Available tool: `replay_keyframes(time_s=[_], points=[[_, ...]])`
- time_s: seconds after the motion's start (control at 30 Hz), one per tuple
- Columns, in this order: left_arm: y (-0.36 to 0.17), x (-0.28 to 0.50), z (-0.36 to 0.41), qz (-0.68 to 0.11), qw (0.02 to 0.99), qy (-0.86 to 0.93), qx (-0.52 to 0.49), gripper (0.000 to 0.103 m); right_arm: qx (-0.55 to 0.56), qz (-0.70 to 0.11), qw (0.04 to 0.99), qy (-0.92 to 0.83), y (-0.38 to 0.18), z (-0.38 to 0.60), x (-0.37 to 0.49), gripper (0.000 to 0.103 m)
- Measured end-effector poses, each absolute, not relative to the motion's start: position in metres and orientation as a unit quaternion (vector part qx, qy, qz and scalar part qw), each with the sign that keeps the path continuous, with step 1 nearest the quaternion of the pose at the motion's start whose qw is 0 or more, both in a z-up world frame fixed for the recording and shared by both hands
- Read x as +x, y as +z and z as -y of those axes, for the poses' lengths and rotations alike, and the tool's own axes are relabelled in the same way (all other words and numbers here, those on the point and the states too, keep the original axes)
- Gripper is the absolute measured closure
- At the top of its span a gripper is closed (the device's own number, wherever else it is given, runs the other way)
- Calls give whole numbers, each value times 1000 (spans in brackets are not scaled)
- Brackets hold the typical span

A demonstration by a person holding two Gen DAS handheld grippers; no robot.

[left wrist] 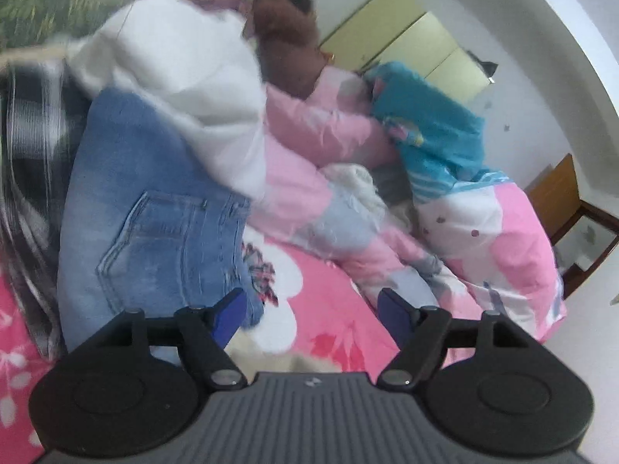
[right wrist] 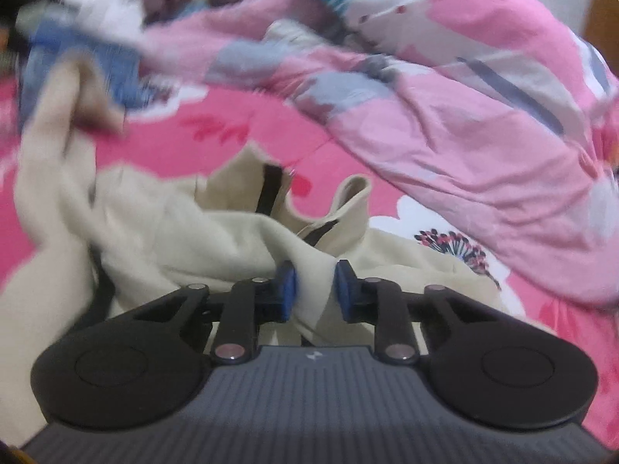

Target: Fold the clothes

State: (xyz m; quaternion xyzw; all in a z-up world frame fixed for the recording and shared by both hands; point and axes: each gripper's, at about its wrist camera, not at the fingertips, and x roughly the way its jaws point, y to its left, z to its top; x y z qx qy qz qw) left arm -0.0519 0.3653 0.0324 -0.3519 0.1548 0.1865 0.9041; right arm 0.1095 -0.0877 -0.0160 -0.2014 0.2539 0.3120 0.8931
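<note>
On the pink floral bedsheet (right wrist: pixel 240 123), the cream garment (right wrist: pixel 216 239) lies crumpled, soft and floppy, so grab a hem or shoulder. The right gripper (right wrist: pixel 314 290) is nearly closed with a fold between its pads; whether it's actually pinched, can't tell. The left gripper (left wrist: pixel 311 315) is wide open, holding nothing, near the jeans (left wrist: pixel 154 208).

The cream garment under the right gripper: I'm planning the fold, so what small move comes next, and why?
Probably close the right gripper on the cream garment. A raised ridge of its cloth already sits between the blue pads, with a narrow gap either side, while the left gripper hangs wide open over the pink bedsheet, holding nothing.
</note>
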Motion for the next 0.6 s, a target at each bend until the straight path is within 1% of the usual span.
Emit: replay_keyframes(time_s=[0.1,0.2,0.3,0.33,0.37,0.47,0.6], points=[[37,-40,-339,-157,922,168,-313,27,-140,-250,907,309,-4,108,109,85],[32,-17,-291,-196,939,107,-263,27,-89,-238,919,302,9,128,110,86],[13,14,-240,-244,945,55,-213,27,-46,-224,928,293,23,147,117,88],[6,23,-225,-257,944,44,-200,27,-33,-217,933,284,27,155,119,95],[-1,31,-211,-270,944,35,-186,27,-21,-210,938,274,32,163,121,96],[-21,45,-180,-300,940,18,-159,27,51,-199,946,250,43,204,133,97],[-44,58,-158,-332,936,31,-115,28,95,-184,960,186,47,261,146,97]])
